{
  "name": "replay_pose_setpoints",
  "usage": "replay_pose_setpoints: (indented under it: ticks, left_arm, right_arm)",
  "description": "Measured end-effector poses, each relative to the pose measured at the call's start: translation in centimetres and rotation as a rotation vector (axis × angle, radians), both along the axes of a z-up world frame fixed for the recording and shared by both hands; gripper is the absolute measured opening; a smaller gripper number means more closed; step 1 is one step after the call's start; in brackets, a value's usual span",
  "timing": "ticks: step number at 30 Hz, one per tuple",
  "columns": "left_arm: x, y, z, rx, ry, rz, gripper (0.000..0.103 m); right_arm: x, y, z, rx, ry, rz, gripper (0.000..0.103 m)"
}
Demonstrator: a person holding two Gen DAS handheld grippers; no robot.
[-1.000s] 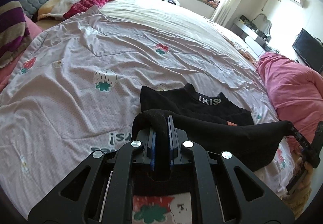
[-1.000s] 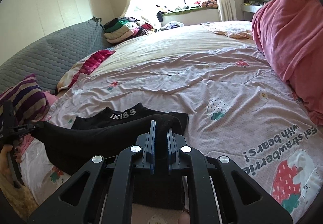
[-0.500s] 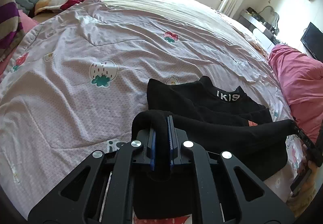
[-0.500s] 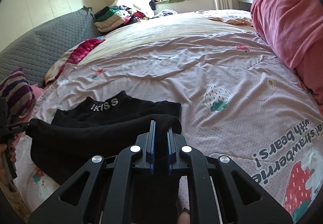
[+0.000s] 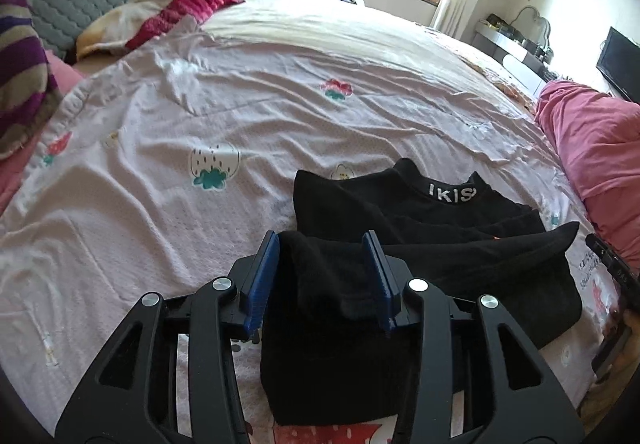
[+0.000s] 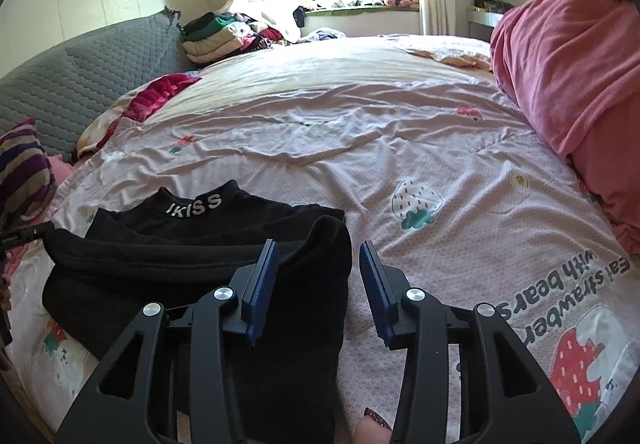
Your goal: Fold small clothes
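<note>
A small black top (image 5: pixel 420 228) with white "IKISS" lettering on its collar lies on the pink strawberry-print quilt (image 5: pixel 200 132). Its lower part is folded up over the body. My left gripper (image 5: pixel 324 244) is open, with the folded hem's left corner lying loose between the blue pads. In the right wrist view the same black top (image 6: pixel 192 244) lies at lower left. My right gripper (image 6: pixel 318 250) is open, and the hem's right corner rests between its pads nearer the left one.
A pink blanket heap (image 6: pixel 572 56) lies along the right side of the bed. A striped pillow (image 5: pixel 20 92) and a grey quilted headboard (image 6: pixel 80 84) are on the left. Stacked clothes (image 6: pixel 220 32) sit by the window.
Both grippers have opened and let go of the hem corners they were pinching. The folded hem has dropped onto the top's body.
</note>
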State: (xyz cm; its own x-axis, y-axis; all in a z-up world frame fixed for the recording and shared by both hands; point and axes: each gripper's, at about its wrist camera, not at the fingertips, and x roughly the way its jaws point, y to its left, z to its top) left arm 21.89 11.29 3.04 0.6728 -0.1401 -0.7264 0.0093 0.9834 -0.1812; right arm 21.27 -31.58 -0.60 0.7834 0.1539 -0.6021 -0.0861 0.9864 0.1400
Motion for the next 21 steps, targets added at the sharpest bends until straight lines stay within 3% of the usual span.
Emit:
replay_pose_setpoints:
  ticks: [4,5,7,12,17,21]
  left_arm:
    - [-1.3,-0.9,0.8,0.016,-0.024,-0.036,0.034]
    - [-1.6,-1.3,0.9,0.021,-0.026,-0.05,0.033]
    - [-2.4,-2.4,1.0,0.04,-0.028,-0.086,0.022]
    - [-4.1,-6.0,-1.0,0.136,0.035,-0.221,0.016]
    - [-2.9,-7.4,-4.6,0.248,0.12,-0.25,0.016]
    - [-2.0,-7.0,-5.3,0.235,0.127,-0.245,0.017]
  right_arm:
    - [-0.9,1.0,0.5,-0.011,-0.015,0.053,0.038]
    - [-1.1,1.4,0.5,-0.011,-0.009,0.081,0.027]
    - [-1.6,2.5,0.3,-0.021,0.01,0.146,0.011]
    - [-2.2,5.3,-1.5,-0.129,0.059,0.244,0.011]
    - [-1.2,6.5,-4.2,-0.168,0.138,0.249,0.011]
    - [-0.4,6.1,-5.0,-0.153,0.156,0.231,0.011]
